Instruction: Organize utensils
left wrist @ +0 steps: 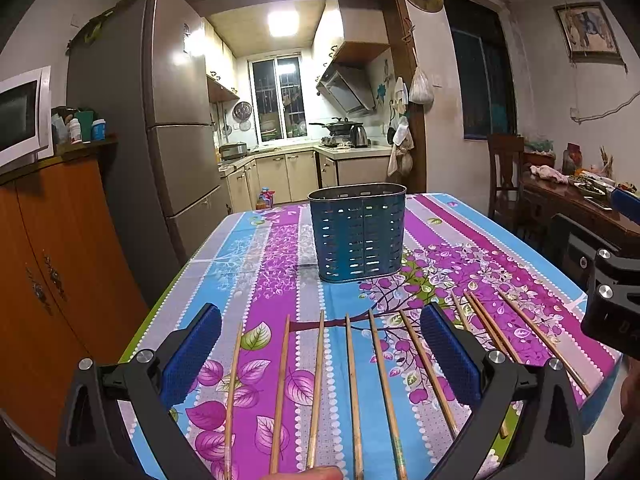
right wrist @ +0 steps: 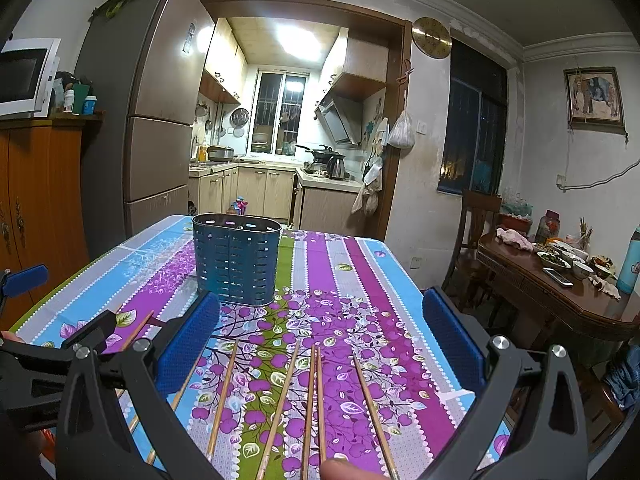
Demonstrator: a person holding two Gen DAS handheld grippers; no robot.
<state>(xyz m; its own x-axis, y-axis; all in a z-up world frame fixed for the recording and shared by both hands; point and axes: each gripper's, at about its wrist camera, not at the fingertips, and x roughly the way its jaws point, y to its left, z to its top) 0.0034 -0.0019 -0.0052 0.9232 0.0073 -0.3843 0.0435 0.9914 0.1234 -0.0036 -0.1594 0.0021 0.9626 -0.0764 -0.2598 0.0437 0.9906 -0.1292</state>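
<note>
Picking a single chopstick off this cloth looks the likeliest place for a slip; both grippers are spread wide and hold nothing, the left gripper [left wrist: 320,354] hanging over the left end of the row and the right gripper [right wrist: 320,342] over the right end; the chopsticks [left wrist: 352,392] lie flat on the tablecloth [left wrist: 276,256] in a loose fan near the front edge, their near ends running out of view at the bottom of both pictures; the holder [left wrist: 358,234], a blue slotted tin, stands upright farther back on the table, well apart from the row, and I cannot tell whether anything is in it; two sticks under the right gripper [right wrist: 314,400] lie almost touching, so closing on one may pinch both or flick the neighbour aside; round thin sticks on a smooth cloth may roll away from a pad [left wrist: 450,354] that meets them off-centre; a grab near one end would probably leave the stick drooping and awkward to tip into the holder's mouth; the holder looks light and tall, so a stick driven against its rim could push it over or slide it on the cloth; the grippers sit close together, the right one showing at the edge of the left view, and may knock each other if both reach inward at once.
</note>
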